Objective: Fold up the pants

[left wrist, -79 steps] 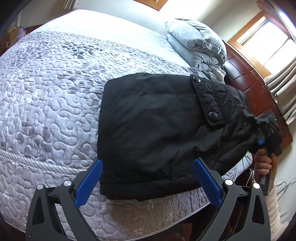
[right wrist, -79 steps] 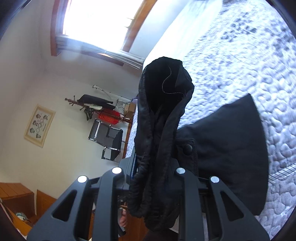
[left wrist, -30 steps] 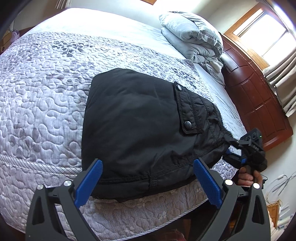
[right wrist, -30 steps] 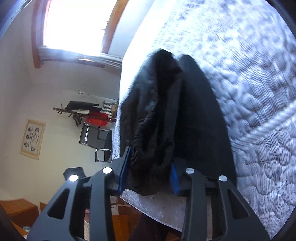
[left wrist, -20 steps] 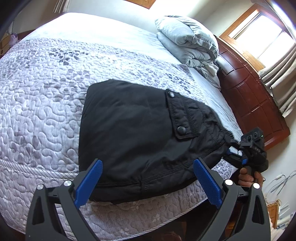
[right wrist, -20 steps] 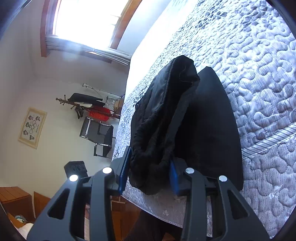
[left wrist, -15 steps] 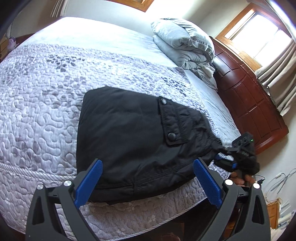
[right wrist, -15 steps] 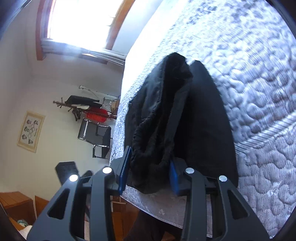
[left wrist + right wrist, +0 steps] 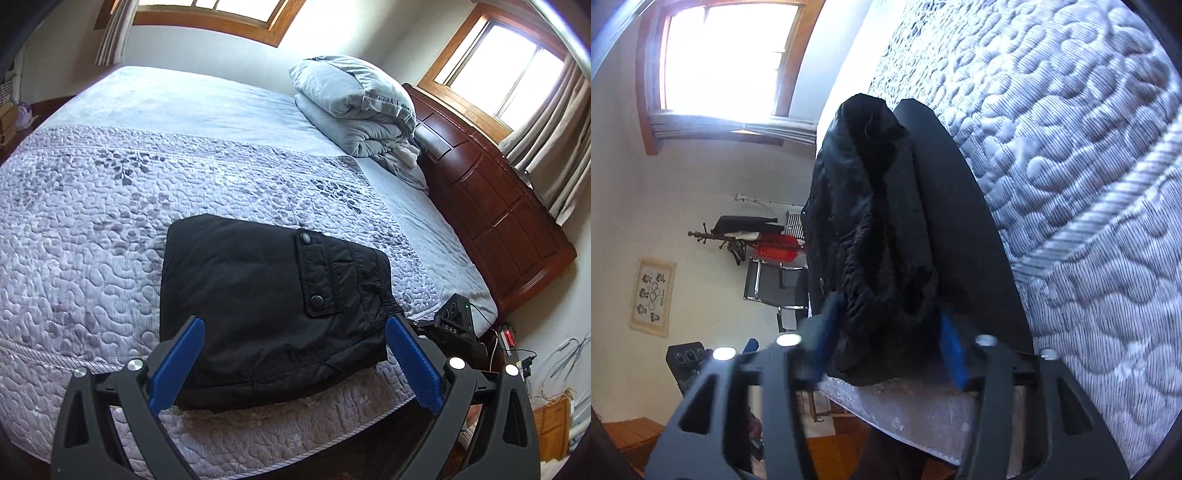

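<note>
right hand-held gripper: fingers motion-blurred, grip on pants unclear | same gripper half hidden behind left finger | bed: near corner cut off | poster: print illegible

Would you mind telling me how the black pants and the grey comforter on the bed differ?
The pants are black; the comforter is pale grey. The pants lie flat near the front edge of the bed; the comforter is a puffy stack beside the headboard. The pants' end sits within the right claw; nothing touches the comforter. Both are folded and rest on the bed.
</note>
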{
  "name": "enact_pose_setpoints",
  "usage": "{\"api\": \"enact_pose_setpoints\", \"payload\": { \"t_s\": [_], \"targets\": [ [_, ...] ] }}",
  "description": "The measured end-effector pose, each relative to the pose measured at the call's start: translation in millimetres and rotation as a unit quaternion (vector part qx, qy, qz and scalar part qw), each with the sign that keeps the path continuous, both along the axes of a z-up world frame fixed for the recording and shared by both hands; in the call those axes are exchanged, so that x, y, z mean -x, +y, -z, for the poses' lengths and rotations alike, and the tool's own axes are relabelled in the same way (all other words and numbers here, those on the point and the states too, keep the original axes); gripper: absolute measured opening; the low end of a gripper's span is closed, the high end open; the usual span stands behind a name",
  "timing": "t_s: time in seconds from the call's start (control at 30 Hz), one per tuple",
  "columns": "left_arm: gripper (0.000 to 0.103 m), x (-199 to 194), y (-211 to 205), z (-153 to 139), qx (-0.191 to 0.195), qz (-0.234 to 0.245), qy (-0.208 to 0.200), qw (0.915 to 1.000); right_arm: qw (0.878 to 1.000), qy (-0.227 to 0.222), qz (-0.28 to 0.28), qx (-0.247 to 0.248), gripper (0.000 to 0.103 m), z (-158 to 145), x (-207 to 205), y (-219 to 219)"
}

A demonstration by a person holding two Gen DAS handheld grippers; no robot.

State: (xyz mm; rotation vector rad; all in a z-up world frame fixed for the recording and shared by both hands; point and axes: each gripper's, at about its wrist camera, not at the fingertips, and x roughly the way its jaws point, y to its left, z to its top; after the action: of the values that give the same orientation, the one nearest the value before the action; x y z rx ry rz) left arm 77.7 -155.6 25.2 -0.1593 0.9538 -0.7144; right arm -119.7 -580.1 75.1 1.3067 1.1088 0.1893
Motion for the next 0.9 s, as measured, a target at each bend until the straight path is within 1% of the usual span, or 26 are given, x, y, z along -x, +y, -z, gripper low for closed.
{"api": "enact_pose_setpoints", "payload": {
  "t_s": [0.07,0.2,0.37,0.43,0.5,0.53,0.63,0.73,0.9],
  "targets": [
    [0.099,2,0,-6,-0.002,-0.001,-0.008,1.0,1.0,0.001,0.002,0.001,0.069,-2,7,4],
    [0.099,5,1,-14,-0.006,-0.003,-0.021,0.9998,1.0,0.002,-0.001,-0.006,0.07,-4,16,14],
    [0.099,10,1,-21,-0.015,-0.004,-0.036,0.9992,1.0,0.005,-0.002,-0.01,0.069,-2,16,27],
    [0.099,12,2,-25,-0.018,-0.003,-0.043,0.9989,1.0,0.008,-0.003,-0.006,0.055,-1,13,29],
    [0.099,14,2,-26,-0.021,-0.002,-0.047,0.9987,1.0,0.012,-0.006,0.004,0.046,-3,10,34],
    [0.099,14,1,-27,-0.023,0.0,-0.049,0.9985,1.0,0.014,-0.008,0.011,0.038,-4,10,34],
    [0.099,16,0,-28,-0.026,-0.002,-0.052,0.9983,1.0,0.017,-0.016,0.019,0.027,-7,9,35],
    [0.099,14,-1,-28,-0.024,-0.003,-0.05,0.9985,0.999,0.015,-0.02,0.023,0.025,-8,11,29],
    [0.099,12,-4,-28,-0.028,0.0,-0.051,0.9983,0.999,0.021,-0.024,0.029,0.025,-7,15,30]
  ]
}}
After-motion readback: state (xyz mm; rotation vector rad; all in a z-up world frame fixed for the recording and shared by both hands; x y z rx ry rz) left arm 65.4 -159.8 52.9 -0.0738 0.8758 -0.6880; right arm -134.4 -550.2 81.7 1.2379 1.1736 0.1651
